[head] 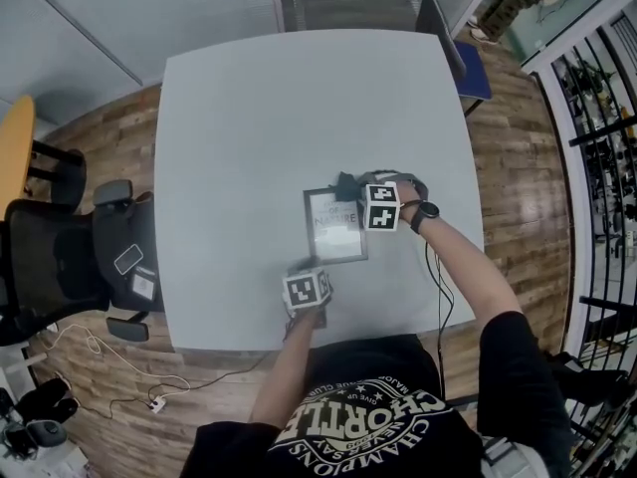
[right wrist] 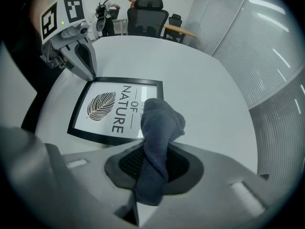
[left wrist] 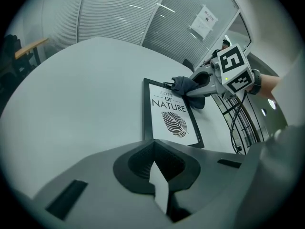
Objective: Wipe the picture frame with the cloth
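Observation:
A black picture frame (head: pixel 333 229) with a leaf print and the word NATURE lies flat on the white table (head: pixel 249 118). My right gripper (right wrist: pixel 155 149) is shut on a dark blue-grey cloth (right wrist: pixel 159 123), whose bunched end rests on the frame's (right wrist: pixel 112 109) far end. In the left gripper view the cloth (left wrist: pixel 181 84) sits on the top corner of the frame (left wrist: pixel 169 116), under the right gripper (left wrist: pixel 188 90). My left gripper (left wrist: pixel 153 144) is shut, its tips at the frame's near edge; in the right gripper view it (right wrist: pixel 88 68) touches the frame's corner.
A black office chair (head: pixel 60 257) stands left of the table, with cables on the wooden floor (head: pixel 119 366). A dark chair with a blue seat (head: pixel 458 58) stands at the table's far right corner. Two people (right wrist: pixel 114 8) stand far behind.

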A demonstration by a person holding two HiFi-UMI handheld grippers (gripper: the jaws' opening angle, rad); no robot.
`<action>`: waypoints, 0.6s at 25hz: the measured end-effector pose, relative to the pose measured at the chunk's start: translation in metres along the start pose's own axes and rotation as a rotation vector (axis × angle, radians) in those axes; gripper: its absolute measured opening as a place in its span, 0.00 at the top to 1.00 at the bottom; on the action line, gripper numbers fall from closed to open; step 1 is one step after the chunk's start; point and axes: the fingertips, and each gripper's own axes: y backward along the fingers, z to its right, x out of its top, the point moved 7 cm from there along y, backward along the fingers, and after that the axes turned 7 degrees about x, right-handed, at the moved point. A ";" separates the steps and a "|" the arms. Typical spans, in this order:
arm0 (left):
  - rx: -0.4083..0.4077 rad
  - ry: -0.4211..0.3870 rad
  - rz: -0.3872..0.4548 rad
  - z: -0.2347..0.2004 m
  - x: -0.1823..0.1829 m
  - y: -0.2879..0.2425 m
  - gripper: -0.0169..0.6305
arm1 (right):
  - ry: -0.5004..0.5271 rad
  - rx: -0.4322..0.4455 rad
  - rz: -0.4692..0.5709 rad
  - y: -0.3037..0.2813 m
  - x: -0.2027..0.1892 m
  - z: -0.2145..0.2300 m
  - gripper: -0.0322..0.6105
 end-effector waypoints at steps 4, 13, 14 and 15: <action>-0.018 0.043 -0.003 -0.002 0.002 0.000 0.97 | -0.017 -0.006 0.065 0.010 0.025 -0.001 0.83; -0.003 0.057 -0.010 0.000 0.000 0.001 0.97 | 0.026 0.026 0.213 0.005 0.118 -0.010 0.83; -0.001 0.054 -0.009 0.001 0.000 0.001 0.97 | 0.027 0.027 0.214 0.001 0.124 -0.010 0.83; 0.000 0.052 -0.009 0.000 0.000 0.001 0.97 | 0.025 0.031 0.212 -0.004 0.130 -0.010 0.83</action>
